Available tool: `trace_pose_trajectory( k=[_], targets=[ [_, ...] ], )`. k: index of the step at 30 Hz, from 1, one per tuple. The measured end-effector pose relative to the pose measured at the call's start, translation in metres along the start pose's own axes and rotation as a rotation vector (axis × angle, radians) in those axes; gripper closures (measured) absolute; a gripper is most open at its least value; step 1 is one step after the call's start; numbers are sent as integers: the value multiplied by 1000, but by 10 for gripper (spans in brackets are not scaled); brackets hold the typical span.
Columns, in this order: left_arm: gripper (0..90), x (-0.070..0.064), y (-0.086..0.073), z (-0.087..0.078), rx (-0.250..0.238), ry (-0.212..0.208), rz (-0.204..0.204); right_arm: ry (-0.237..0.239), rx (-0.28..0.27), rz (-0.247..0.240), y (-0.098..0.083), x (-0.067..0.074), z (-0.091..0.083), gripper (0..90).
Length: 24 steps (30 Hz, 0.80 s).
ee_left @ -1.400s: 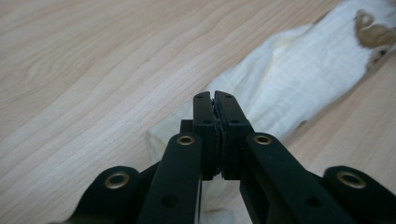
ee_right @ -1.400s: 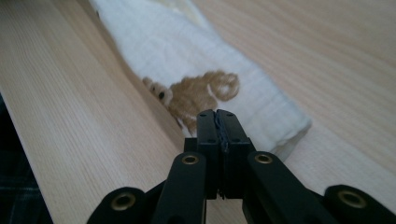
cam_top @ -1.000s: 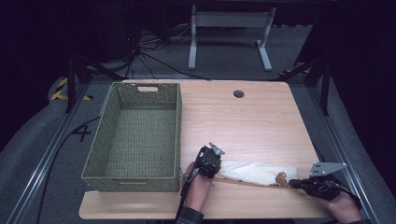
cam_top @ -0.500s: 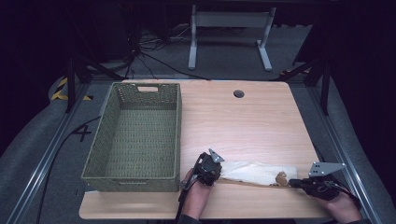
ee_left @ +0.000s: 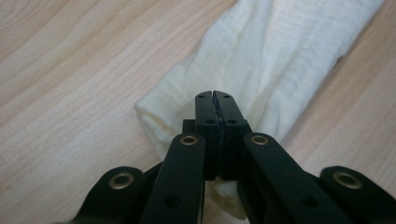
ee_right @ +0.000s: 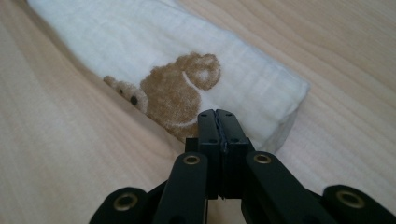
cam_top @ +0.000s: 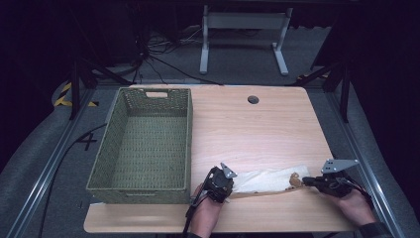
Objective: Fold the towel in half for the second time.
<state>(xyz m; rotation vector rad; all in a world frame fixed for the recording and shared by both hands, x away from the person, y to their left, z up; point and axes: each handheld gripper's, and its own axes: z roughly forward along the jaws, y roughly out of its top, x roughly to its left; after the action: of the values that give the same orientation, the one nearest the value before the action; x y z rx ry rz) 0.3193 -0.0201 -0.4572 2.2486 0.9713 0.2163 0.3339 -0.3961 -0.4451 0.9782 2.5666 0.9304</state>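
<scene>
Beneath each closed gripper (ee_left: 214, 100) (ee_right: 216, 116), a pinched, partly hidden end of cream cloth (cam_top: 265, 179).

High view: the counter (cam_top: 257, 124) sits in even overhead light while everything around it falls away to near black, the floor only a dull grey. Shadows are soft and short; the green basket (cam_top: 143, 144) shades its own inner walls. The picture is a bit soft and grainy, no glare on the wood. Left gripper view: bright and warm, the cream cloth (ee_left: 280, 60) crisp in its weave, the black gripper (ee_left: 215, 100) sharp at the tips, blurring toward the bottom edge. Right gripper view: the near wood smears out of focus at left, and the cloth's bear print stays clear.
</scene>
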Motion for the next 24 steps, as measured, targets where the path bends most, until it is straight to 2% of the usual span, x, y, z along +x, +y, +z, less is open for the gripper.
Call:
trace_pose_trajectory(
  k=[8, 11, 17, 24],
  targets=[
    [898, -12, -9, -6, 8, -45, 12, -10, -11, 3, 19, -20, 16, 899],
    [898, -18, -15, -6, -15, -74, 8, -15, -11, 7, 30, -28, 25, 899],
    [898, -22, -17, -6, -17, -105, 17, -16, -18, 3, 46, -38, 39, 899],
    [898, -33, -15, -4, -9, -141, 41, -5, -37, 23, 67, -53, 57, 899]
  ],
)
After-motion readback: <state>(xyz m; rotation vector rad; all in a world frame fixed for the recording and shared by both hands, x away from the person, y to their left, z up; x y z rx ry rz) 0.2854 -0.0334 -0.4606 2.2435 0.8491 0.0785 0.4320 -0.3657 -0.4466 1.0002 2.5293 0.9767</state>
